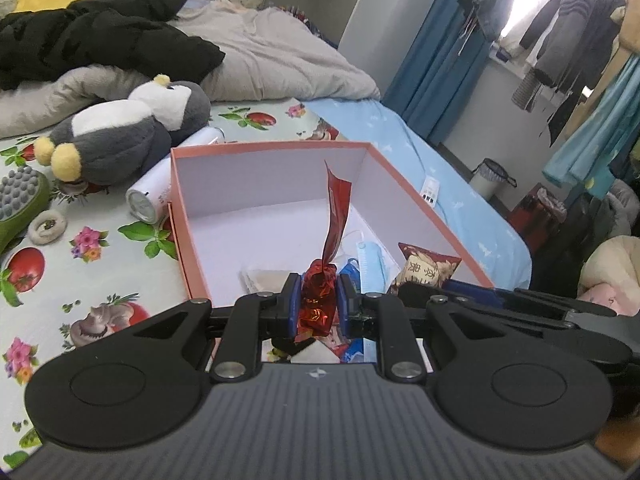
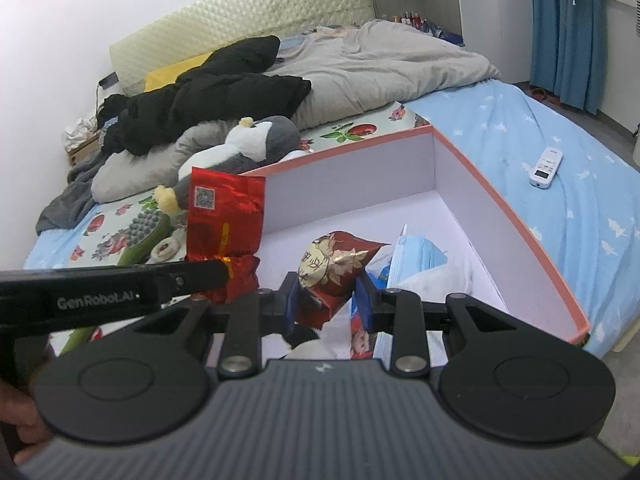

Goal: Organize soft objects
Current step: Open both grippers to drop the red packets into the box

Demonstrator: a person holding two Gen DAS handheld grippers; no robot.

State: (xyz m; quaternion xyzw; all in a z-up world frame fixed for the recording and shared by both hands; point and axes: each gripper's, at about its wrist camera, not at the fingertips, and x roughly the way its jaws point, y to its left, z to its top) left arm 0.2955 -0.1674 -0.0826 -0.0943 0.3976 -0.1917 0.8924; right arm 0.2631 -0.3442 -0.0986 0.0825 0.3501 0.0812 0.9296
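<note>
"GenRobot.AI" on the left tool's black arm (image 2: 100, 302); QR code on the red packet (image 2: 224, 216)

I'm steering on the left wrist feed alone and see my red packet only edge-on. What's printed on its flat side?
Observer: The right wrist view shows the red foil packet face-on: a QR code sits near its top corner.
Operator: Is the right claw carrying anything?
Observer: Yes, the right claw is closed on a second red packet with gold print, above the near end of the pink box.
Operator: What's lying on the blue sheet beyond the box?
Observer: A white remote control, display side up, apart from the box.
</note>
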